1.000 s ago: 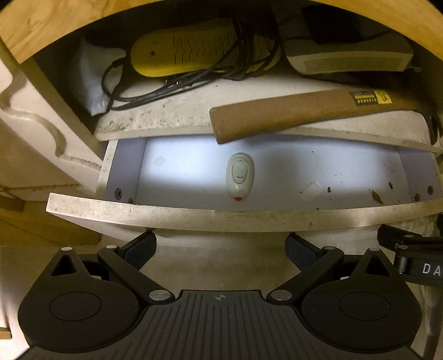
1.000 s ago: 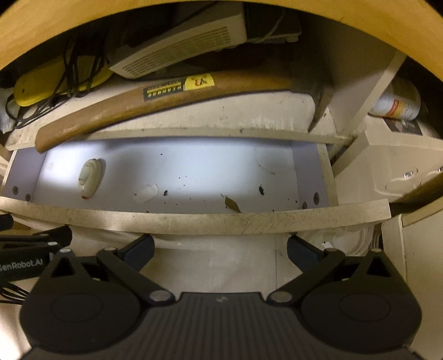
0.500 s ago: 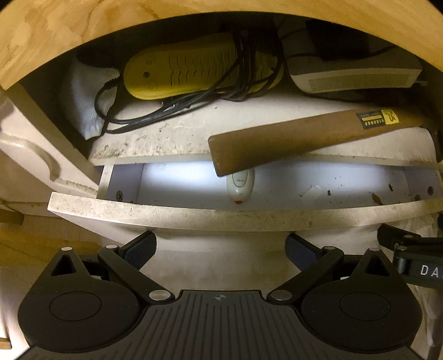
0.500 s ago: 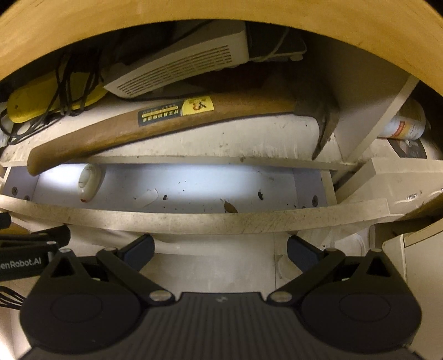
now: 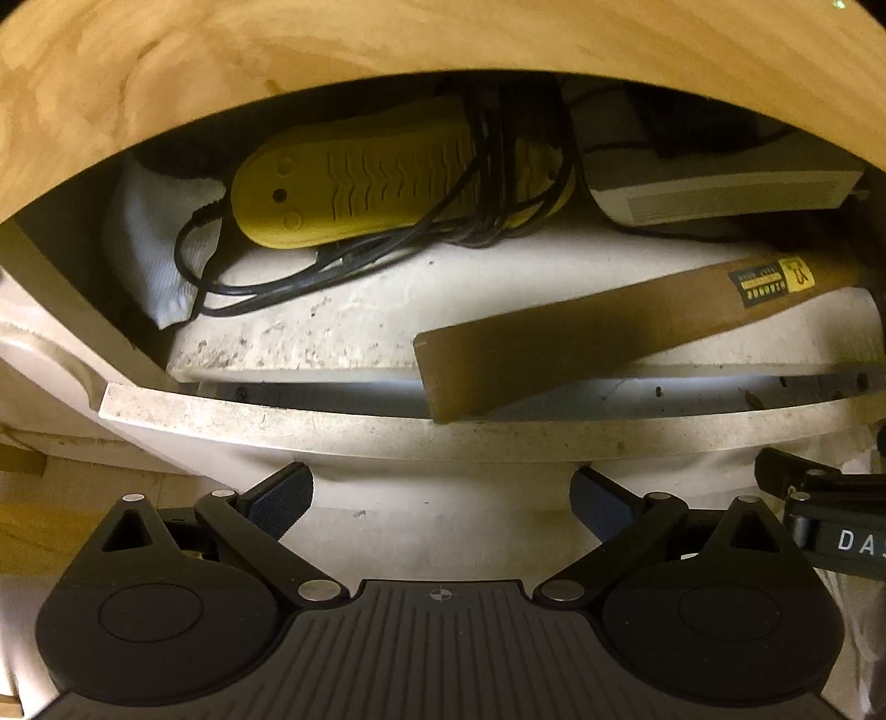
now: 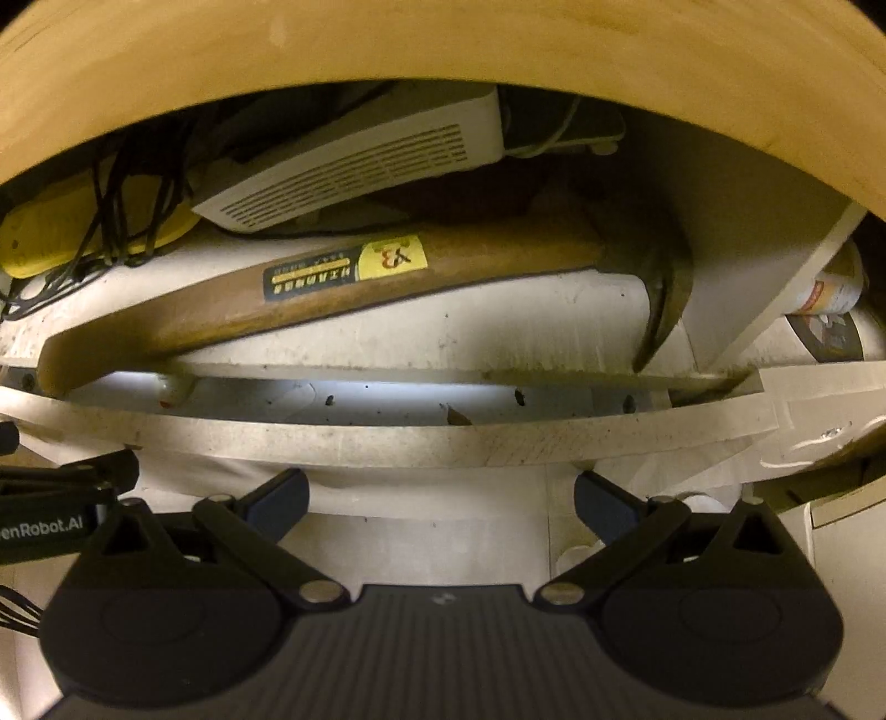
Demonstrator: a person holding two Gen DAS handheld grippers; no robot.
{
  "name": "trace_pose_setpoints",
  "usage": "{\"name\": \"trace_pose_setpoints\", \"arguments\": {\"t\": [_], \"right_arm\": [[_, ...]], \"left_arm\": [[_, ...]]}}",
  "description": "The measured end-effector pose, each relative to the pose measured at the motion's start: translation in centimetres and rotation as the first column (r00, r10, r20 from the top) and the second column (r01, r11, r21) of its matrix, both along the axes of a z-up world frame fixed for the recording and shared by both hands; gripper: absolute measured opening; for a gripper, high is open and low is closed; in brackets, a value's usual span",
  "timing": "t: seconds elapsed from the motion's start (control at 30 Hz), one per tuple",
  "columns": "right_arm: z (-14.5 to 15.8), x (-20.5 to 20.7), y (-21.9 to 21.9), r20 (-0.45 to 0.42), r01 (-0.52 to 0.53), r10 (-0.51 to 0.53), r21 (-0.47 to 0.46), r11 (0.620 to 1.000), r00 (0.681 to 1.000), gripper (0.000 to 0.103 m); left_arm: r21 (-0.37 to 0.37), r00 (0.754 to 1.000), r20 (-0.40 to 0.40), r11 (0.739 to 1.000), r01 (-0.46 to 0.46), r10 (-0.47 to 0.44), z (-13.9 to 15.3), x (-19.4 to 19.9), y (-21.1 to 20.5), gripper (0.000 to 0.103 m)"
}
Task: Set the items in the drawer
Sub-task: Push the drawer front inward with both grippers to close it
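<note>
The white drawer [image 5: 443,437] [image 6: 443,443] is open only by a narrow gap. Its front edge lies just ahead of both grippers. A small white remote [image 6: 176,390] lies inside at the left, mostly hidden under the shelf; the left wrist view does not show it. My left gripper [image 5: 441,498] is open and empty, close to the drawer front. My right gripper [image 6: 441,495] is open and empty too, beside the left one [image 6: 66,498].
On the shelf above the drawer lie a wooden-handled hammer [image 5: 637,332] [image 6: 332,293], a yellow device wrapped in black cable [image 5: 387,177], a white router box [image 6: 360,160] and a white cloth [image 5: 155,238]. A wooden tabletop edge [image 5: 387,50] overhangs. A can [image 6: 836,288] stands at the right.
The drawer has slid inward from wide open to a narrow gap. The remote has gone almost out of sight under the shelf. Both grippers stayed open against the drawer front.
</note>
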State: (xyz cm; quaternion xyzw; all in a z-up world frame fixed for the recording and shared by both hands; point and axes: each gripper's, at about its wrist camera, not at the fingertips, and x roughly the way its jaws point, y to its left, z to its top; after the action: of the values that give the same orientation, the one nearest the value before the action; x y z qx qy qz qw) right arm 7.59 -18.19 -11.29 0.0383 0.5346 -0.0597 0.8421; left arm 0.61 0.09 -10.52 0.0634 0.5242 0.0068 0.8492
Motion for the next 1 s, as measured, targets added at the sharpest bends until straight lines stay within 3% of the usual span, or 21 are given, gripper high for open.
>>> {"name": "trace_pose_setpoints", "arguments": {"t": [0.6, 1.0], "right_arm": [[-0.8, 0.9, 0.0, 0.032, 0.003, -0.002, -0.033, 0.999, 0.999, 0.103], [-1.1, 2.7, -0.6, -0.005, -0.007, 0.007, -0.038, 0.999, 1.0, 0.102]], "left_arm": [[0.035, 0.999, 0.035, 0.999, 0.007, -0.008, -1.2, -1.6, -0.8, 0.103], [0.032, 0.999, 0.036, 0.999, 0.033, -0.034, -2.2, -2.3, -1.3, 0.103]]}}
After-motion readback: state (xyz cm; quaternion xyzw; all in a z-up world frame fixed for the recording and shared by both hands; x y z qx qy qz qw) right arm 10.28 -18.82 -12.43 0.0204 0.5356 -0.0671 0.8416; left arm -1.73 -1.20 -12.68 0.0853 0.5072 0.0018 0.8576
